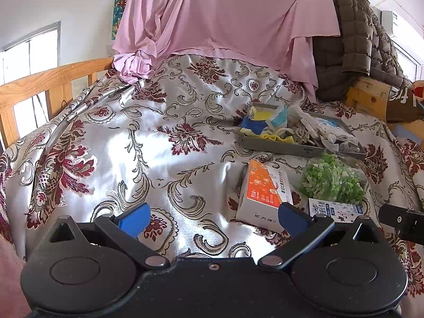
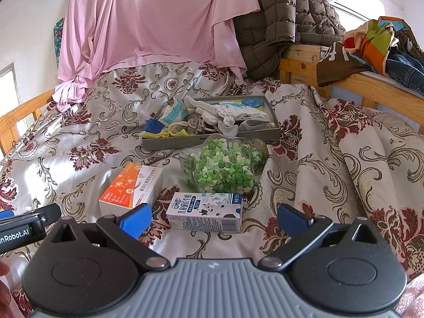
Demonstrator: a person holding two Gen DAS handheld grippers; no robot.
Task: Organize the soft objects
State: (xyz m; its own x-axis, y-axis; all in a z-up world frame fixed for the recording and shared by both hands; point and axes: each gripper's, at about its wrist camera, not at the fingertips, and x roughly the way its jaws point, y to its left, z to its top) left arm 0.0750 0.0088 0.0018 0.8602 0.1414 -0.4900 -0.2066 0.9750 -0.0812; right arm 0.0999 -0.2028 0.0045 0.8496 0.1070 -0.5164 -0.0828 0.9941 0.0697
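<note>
A grey tray (image 2: 212, 140) (image 1: 281, 149) sits on the floral bedspread and holds several soft things: white socks (image 2: 238, 114), a frilly scrunchie (image 2: 196, 125), a blue and yellow cloth (image 2: 159, 129) (image 1: 254, 124). My left gripper (image 1: 213, 218) is open and empty, low over the bedspread, with an orange and white box (image 1: 262, 193) just beyond its right finger. My right gripper (image 2: 214, 218) is open and empty, with a milk carton (image 2: 206, 212) lying between and just beyond its fingers.
A clear jar of green paper stars (image 2: 225, 165) (image 1: 334, 179) lies in front of the tray. The orange box (image 2: 132, 185) lies left of the carton. A pink sheet (image 2: 148, 23), a quilted jacket (image 2: 281, 18) and wooden bed rails (image 2: 371, 84) stand behind.
</note>
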